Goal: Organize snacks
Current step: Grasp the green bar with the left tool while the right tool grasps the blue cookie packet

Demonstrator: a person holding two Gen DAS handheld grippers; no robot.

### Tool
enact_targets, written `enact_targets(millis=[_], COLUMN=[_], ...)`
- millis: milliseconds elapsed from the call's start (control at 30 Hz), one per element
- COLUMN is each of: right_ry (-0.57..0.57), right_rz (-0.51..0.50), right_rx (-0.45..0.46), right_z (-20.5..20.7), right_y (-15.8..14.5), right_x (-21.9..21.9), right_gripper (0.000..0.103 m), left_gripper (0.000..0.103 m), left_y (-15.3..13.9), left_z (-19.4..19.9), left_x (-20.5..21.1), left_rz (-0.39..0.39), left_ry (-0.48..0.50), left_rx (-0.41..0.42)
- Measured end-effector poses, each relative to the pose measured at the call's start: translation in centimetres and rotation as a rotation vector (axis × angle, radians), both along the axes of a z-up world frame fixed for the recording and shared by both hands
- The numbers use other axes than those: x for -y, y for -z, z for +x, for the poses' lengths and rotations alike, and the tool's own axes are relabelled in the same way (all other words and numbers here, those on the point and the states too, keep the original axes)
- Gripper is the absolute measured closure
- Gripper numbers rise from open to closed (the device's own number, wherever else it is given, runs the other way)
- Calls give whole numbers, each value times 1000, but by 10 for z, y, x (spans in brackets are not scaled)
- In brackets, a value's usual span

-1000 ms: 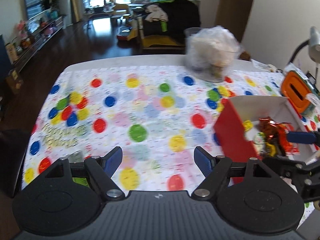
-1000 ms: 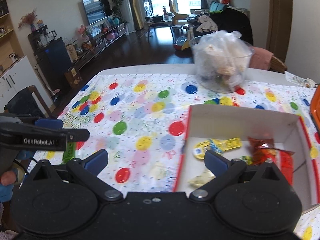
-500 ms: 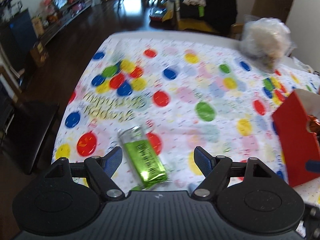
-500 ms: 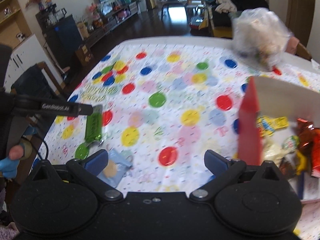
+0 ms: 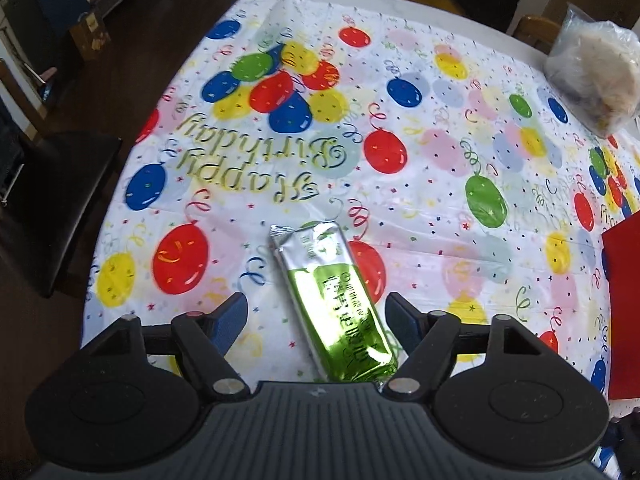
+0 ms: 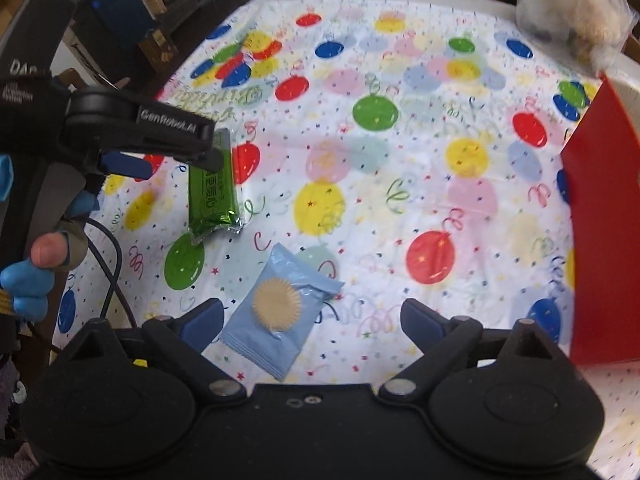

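A green foil snack bar (image 5: 336, 300) lies flat on the balloon tablecloth (image 5: 420, 160). My left gripper (image 5: 318, 316) is open, with the bar's near end between its fingers. The bar also shows in the right wrist view (image 6: 212, 190), partly under the left gripper (image 6: 172, 152). A light blue snack packet (image 6: 280, 312) with a tan round print lies just ahead of my right gripper (image 6: 312, 320), which is open and empty above it. The red snack box (image 6: 600, 216) stands at the right; its inside is hidden.
A clear bag of pale snacks (image 5: 596, 68) sits at the table's far right corner. The table's left edge (image 5: 132, 168) drops to a dark floor, with a black chair seat (image 5: 52, 200) beside it. The red box wall (image 5: 624, 304) is at the right.
Both grippers swung left and down, away from the red box. The green bar now sits closer between my left fingers. The blue packet came into the right wrist view.
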State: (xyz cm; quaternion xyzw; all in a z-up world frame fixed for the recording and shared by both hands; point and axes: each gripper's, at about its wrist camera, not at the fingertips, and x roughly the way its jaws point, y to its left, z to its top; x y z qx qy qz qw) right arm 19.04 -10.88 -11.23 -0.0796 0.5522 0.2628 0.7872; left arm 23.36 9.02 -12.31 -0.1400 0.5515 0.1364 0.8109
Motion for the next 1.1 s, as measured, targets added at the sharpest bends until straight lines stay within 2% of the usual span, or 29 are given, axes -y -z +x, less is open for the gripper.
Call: enact_targets(millis=[200, 567, 833, 933, 1000, 1100], right_ry=[47, 68, 61, 47, 43, 31], right_rz=[-34, -119, -152, -161, -170, -183], right_rx=[-49, -31, -21, -13, -2, 19], right_z=[6, 5, 5, 4, 3, 2], right_y=[14, 26, 31, 33, 33, 32], right_x=[-18, -45, -50, -51, -51, -50], right_gripper=[14, 22, 27, 28, 31, 43], left_gripper=[34, 39, 42, 46, 51, 58], left_y=[9, 23, 26, 25, 24, 23], left_z=[14, 21, 19, 17, 16, 13], left_x=[5, 7, 7, 7, 6, 2], left_rz=[12, 18, 16, 19, 27, 22], left_ry=[32, 58, 71, 76, 76, 72], left_rx=[-36, -81, -77, -70, -68, -58])
